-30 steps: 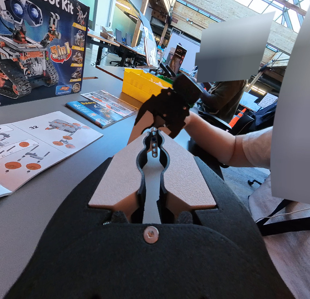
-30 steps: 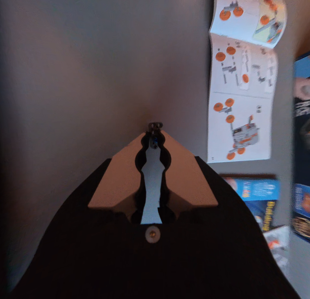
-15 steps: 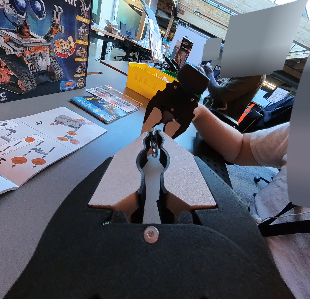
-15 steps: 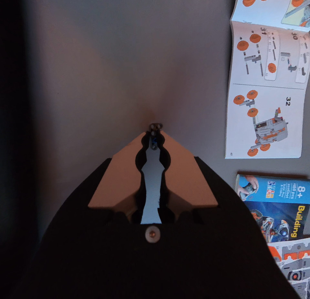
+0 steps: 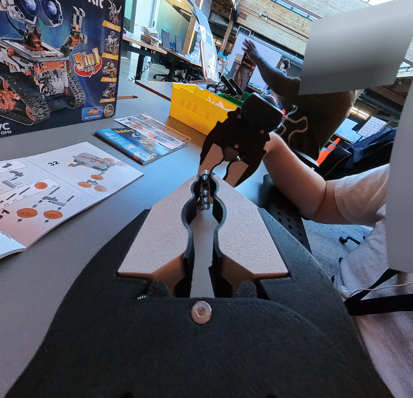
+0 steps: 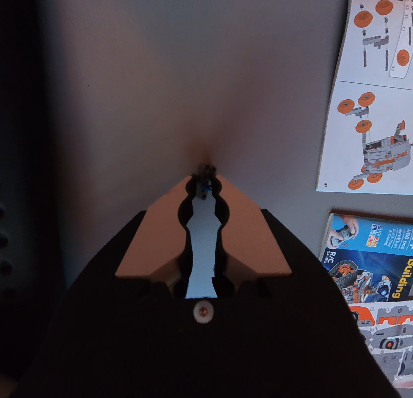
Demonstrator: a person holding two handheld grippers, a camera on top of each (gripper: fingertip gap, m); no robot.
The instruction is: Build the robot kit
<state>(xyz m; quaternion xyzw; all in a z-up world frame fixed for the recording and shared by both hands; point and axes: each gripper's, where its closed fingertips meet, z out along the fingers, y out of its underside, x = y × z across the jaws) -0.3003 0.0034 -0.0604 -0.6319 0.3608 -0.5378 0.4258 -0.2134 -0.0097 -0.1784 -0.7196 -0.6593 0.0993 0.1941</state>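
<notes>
Above the grey table (image 5: 55, 286), both jaws closed: left gripper (image 5: 204, 181) on holed beam (image 5: 205, 195), right gripper (image 6: 204, 179) on small grey part (image 6: 203, 181).

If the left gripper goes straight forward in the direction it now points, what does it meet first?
Probably the right gripper. It hangs just beyond the left gripper, whose jaws are shut on a grey holed beam. Their spacing in depth is unclear, so this is a judgement; below lies the grey table.

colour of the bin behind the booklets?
Yellow. The bin stands on the table beyond the booklets; clearest in the left wrist view.
</notes>
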